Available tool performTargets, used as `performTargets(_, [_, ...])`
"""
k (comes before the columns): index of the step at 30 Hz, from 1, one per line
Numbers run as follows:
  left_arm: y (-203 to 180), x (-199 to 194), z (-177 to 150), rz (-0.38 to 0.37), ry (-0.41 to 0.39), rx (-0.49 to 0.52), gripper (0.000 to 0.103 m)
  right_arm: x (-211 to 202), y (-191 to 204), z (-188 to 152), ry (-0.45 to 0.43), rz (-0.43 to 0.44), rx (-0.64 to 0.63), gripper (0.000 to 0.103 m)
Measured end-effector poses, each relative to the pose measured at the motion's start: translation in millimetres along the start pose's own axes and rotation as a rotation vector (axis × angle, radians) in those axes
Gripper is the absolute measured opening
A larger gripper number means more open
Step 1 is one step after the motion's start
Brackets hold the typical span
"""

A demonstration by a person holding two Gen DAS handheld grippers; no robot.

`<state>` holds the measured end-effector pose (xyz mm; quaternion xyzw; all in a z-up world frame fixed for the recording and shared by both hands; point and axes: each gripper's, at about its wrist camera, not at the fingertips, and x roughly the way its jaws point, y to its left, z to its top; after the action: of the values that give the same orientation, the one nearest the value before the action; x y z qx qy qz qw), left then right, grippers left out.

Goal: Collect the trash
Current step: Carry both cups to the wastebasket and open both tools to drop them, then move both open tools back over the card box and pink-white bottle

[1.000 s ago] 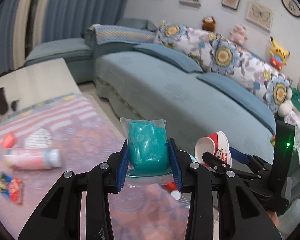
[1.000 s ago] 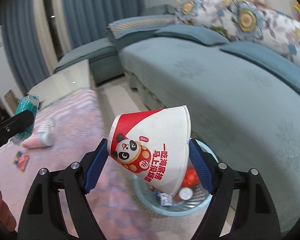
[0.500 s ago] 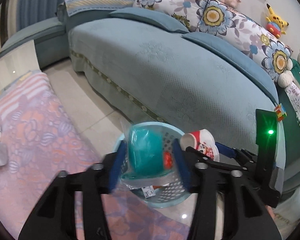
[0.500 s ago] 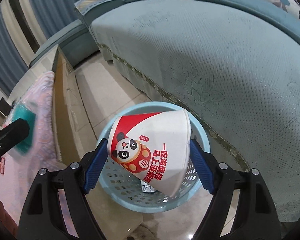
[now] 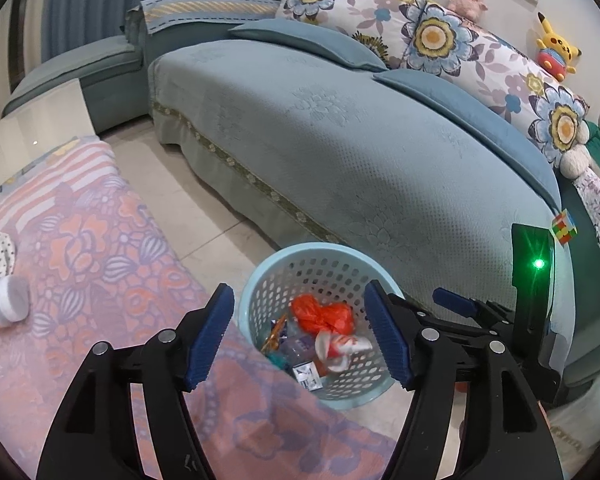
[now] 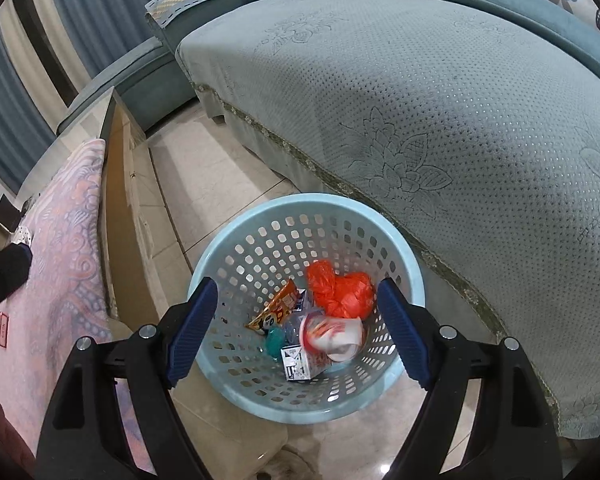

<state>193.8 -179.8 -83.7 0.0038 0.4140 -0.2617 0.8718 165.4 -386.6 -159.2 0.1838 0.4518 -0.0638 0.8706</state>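
Both grippers spread wide over the light blue laundry-style basket, nothing held in either.

Right gripper sits directly above the basket, jaws apart and bare, with the trash lying right between and below its blue pads: the panda paper cup on its side, an orange plastic bag just beyond it, a snack wrapper toward its left finger, a small white carton nearest the tool, and a teal thing by the wrapper. Left gripper is released too, hovering over the edge of the floral tablecloth with the basket just ahead between its fingers. A pink bottle lies on the cloth off to its left. The blue sofa runs past the basket on the far side.
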Motion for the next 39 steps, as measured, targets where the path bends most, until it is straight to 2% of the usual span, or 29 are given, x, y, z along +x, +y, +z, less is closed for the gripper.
performTargets(6, [15,-26,-4,0.017,-0.027,-0.02,0.066,-19,24,-6,-0.027,0.022,-0.069,0.078])
performTargets(13, [55,-81,-13,0.09,-0.095,-0.08,0.068,-59,95,-5,-0.112,0.105,-0.223,0.078])
performTargets(16, [86,-110,-23,0.173,-0.133,-0.124,0.072,-68,131,-7,-0.134,0.162,-0.283,0.078])
performTargets(20, [136,-141,-44,0.335,-0.174,-0.186,0.076,-69,188,-10,-0.141,0.264,-0.372,0.078])
performTargets(22, [163,-151,-57,0.435,-0.173,-0.215,0.076,-63,218,-10,-0.139,0.32,-0.416,0.078])
performTargets(24, [189,-155,-71,0.578,-0.151,-0.226,0.076,-57,239,-11,-0.137,0.357,-0.441,0.077])
performTargets(25, [200,-156,-78,0.626,-0.143,-0.231,0.076,-49,253,-10,-0.129,0.385,-0.454,0.073])
performTargets(28, [231,-156,-93,0.65,-0.101,-0.276,0.076,-29,287,-11,-0.089,0.445,-0.496,0.057])
performTargets(33, [249,-143,-104,0.608,-0.039,-0.247,0.076,4,332,2,-0.036,0.487,-0.527,0.057])
performTargets(39, [254,-127,-112,0.659,0.025,-0.207,0.073,39,361,15,0.075,0.527,-0.553,0.057])
